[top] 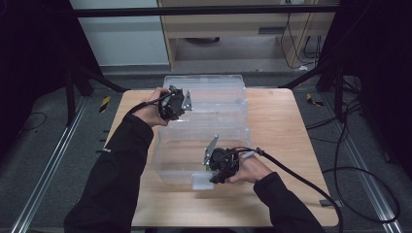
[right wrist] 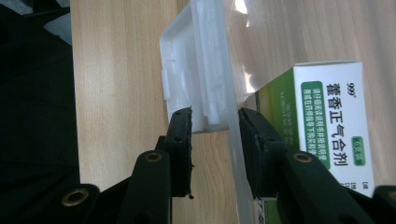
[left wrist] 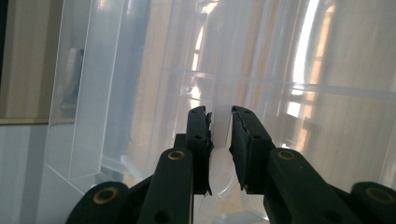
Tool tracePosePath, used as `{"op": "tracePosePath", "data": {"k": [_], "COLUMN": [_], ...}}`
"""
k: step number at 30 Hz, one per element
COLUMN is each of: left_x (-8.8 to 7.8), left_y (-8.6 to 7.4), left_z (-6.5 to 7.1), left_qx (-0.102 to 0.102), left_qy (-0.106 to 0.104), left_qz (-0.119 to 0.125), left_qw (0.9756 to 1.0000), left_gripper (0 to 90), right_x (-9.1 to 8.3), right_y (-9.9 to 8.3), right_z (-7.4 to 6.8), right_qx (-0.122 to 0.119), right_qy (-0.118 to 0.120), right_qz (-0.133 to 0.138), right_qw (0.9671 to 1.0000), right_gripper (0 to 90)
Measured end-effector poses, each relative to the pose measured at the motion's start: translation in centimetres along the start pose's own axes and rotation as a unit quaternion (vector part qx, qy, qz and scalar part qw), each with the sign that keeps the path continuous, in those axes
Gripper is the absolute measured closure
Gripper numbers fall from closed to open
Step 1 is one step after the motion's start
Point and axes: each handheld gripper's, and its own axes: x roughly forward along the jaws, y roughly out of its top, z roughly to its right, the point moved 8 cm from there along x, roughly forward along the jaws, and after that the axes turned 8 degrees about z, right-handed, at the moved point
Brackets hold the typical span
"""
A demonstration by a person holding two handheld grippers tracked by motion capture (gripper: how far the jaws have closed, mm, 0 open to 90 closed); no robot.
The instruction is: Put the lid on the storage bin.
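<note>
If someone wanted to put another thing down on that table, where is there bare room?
Bare wood lies right of the clear plastic box, out to the table edge, and along the near edge between the two sleeves. The middle is crowded: the box, with the left hand-held gripper and right hand-held gripper at its rims.

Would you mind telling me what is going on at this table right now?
A person is working on a clear plastic storage box on the wooden table, with a hand-held gripper in each hand. The left hand-held gripper has a thin clear wall of the box between its jaws, near the far left corner. The right hand-held gripper straddles the box's near edge at the white latch. A green and white medicine carton lies inside the box.
</note>
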Motion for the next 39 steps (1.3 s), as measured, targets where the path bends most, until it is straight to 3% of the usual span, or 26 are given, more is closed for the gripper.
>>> {"op": "tracePosePath", "data": {"k": [4,12,30,39], "left_x": [-0.6,-0.6,0.2,0.7], "left_y": [0.2,0.5,-0.1,-0.1], "left_z": [-0.1,0.1,-0.4,-0.5], "left_qx": [-0.006,0.006,0.006,0.010], "left_qy": [-0.004,-0.003,0.005,0.004], "left_qz": [0.010,-0.003,-0.014,-0.025], "left_qw": [0.9999,1.0000,0.9999,0.9996], "left_gripper": [80.7,82.7,72.8,73.3], "right_x": [0.0,0.0,0.0,0.0], "right_y": [0.0,0.0,0.0,0.0], "right_z": [0.0,0.0,0.0,0.0], "right_qx": [0.006,0.005,0.004,0.002], "right_qy": [0.000,-0.001,0.000,0.002], "right_qz": [0.003,0.003,0.005,0.004], "right_qw": [1.0000,1.0000,1.0000,1.0000], "right_gripper": [66.2,66.2,65.9,65.9]}}
